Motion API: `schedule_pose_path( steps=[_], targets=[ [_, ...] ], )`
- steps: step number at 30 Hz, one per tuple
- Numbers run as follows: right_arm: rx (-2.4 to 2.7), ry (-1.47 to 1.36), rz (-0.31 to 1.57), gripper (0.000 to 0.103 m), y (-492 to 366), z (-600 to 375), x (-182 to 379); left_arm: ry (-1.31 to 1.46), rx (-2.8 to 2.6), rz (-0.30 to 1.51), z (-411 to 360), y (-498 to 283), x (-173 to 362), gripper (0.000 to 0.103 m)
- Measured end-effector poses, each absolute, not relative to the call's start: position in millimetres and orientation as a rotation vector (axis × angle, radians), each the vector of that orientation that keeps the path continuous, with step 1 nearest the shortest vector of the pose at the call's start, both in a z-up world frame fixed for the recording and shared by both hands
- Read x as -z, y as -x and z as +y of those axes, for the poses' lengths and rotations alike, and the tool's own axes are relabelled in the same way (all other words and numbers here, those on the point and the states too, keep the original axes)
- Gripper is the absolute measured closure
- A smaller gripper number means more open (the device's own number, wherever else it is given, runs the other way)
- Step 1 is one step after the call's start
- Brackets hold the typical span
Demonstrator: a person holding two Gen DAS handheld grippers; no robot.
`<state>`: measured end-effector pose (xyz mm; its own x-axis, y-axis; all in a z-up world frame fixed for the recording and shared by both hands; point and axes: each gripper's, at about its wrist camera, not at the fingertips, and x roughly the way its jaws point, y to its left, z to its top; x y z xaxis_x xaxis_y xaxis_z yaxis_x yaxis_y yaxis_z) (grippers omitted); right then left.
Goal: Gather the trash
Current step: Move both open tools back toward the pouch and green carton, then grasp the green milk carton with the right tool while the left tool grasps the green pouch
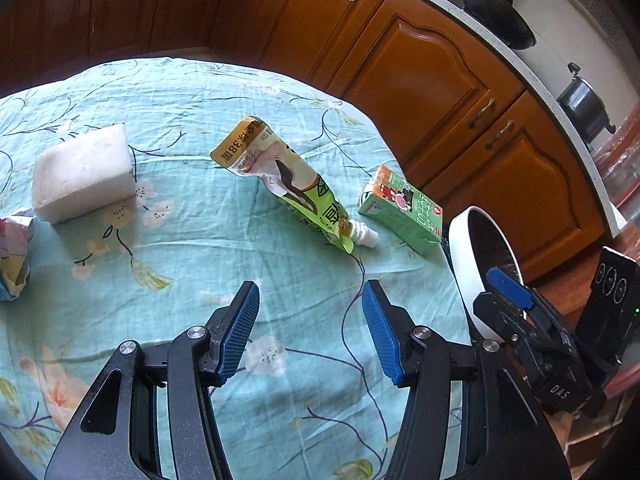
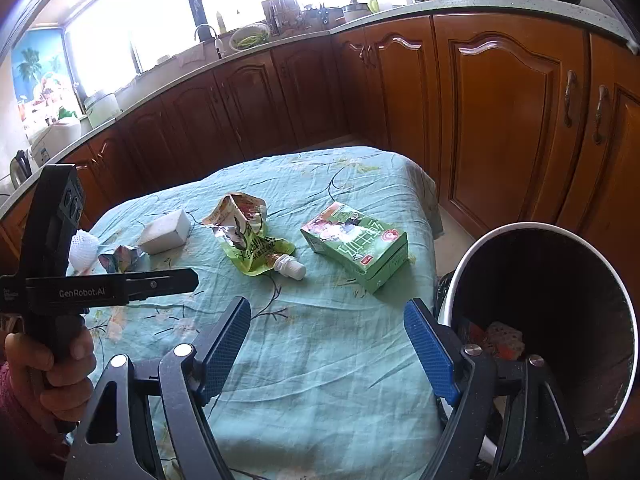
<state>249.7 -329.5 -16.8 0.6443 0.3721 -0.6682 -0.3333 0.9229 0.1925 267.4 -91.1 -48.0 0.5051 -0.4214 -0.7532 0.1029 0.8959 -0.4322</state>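
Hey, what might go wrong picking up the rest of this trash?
The spouted pouch is crumpled and limp, so open jaws may pinch only a flap and it could slip. The green carton lies near the table edge by the bin; a nudge might push it onto the floor instead.

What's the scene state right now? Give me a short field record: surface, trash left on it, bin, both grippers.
surface: table under a teal floral cloth
trash on cloth: crumpled green spout pouch, green drink carton, white foam block, foil wrapper, white mesh sleeve
bin: white-rimmed bin at the table's right edge, some scraps already at the bottom
left gripper: open, empty, above the cloth
right gripper: open, empty, beside the bin
nearest trash to the bin: drink carton
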Motion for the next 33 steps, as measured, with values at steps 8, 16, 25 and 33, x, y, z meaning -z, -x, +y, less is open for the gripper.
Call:
schedule_pose_path(
  steps=[8, 16, 25, 33],
  targets=[
    [-0.425, 0.108, 0.853, 0.018, -296, -308, 20, 0.451, 0.310, 1.007, -85, -294, 52, 0.049],
    [-0.419, 0.241, 0.905, 0.018, -338, -291, 33, 0.508, 0.283, 1.037, -90, -327, 65, 0.050],
    [-0.420, 0.230, 0.935, 0.039, -348, -292, 43, 0.433, 0.313, 1.022, -100, -334, 68, 0.092],
    [-0.410, 0.118, 0.903, 0.054, -326, -301, 33, 0.328, 0.364, 0.965, -101, -312, 49, 0.100]
  ],
)
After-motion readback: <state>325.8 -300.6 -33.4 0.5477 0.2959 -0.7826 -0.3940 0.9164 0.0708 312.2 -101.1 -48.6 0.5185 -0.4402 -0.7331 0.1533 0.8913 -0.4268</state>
